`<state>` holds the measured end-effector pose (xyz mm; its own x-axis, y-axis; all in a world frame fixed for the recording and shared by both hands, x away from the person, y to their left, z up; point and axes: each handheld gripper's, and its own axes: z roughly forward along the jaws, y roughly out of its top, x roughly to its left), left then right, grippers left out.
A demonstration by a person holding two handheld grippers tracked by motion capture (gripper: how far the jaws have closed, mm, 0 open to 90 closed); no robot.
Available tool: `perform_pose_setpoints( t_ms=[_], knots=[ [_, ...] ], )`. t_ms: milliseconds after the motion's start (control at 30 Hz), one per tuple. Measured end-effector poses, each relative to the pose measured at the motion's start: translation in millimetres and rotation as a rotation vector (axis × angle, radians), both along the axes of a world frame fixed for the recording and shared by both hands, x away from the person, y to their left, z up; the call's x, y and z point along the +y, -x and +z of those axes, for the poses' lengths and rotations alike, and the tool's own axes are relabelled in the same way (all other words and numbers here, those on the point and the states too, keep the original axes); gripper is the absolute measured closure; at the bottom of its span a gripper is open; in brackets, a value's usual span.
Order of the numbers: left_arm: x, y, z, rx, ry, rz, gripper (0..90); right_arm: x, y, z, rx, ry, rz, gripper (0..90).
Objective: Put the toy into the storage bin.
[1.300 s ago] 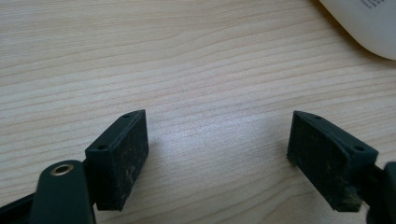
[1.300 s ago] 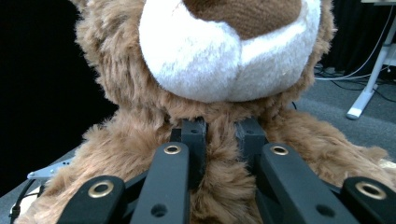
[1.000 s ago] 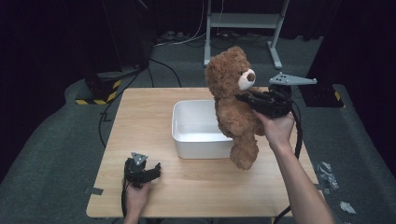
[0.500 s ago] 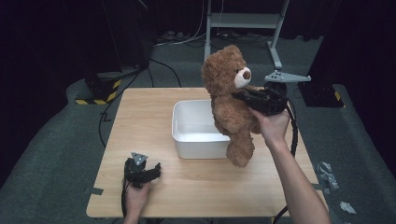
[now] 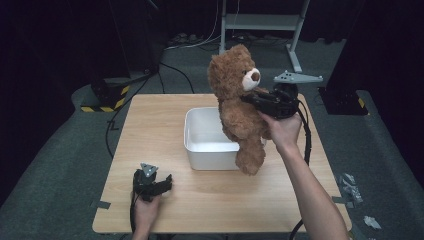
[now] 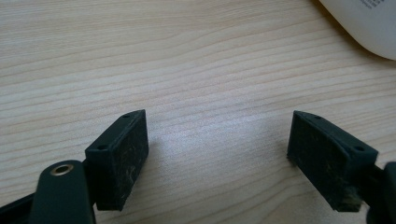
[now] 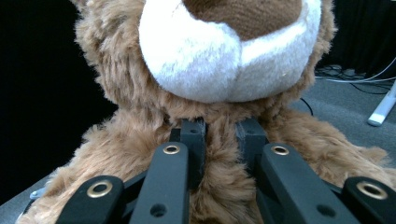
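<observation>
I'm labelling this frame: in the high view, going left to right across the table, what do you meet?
left gripper → white bin → teddy bear → right gripper, clamped on the bear's chest.

Your bear (image 5: 240,110) is shaggy brown plush with a shorter white pile on the muzzle and a woven-looking cloth nose. Your table (image 5: 150,130) is pale wood-grain with a smooth, faintly sheeny top, and the tub (image 5: 202,150) looks like smooth white plastic. Your left gripper (image 6: 217,154) has matt black, lint-flecked pads (image 6: 128,154).
</observation>
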<state>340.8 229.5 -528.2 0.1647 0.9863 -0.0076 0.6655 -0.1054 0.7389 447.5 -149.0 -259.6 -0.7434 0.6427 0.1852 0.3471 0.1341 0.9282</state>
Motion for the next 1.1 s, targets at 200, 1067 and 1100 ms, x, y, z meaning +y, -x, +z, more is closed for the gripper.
perform_pose_setpoints(
  t_ms=[200,1067,1100],
  knots=[
    [0.0,0.0,0.0,0.000,0.000,0.000,20.4,5.4,-3.9,-0.4,-0.004,0.008,0.004,77.9],
    [0.3,0.5,0.2,0.001,-0.010,-0.013,20.4,22.8,-18.3,-2.9,-0.016,0.053,-0.032,77.5],
    [0.4,0.5,0.2,0.002,-0.009,-0.014,20.4,23.4,-19.4,-2.9,-0.016,0.051,-0.031,77.5]
  ],
)
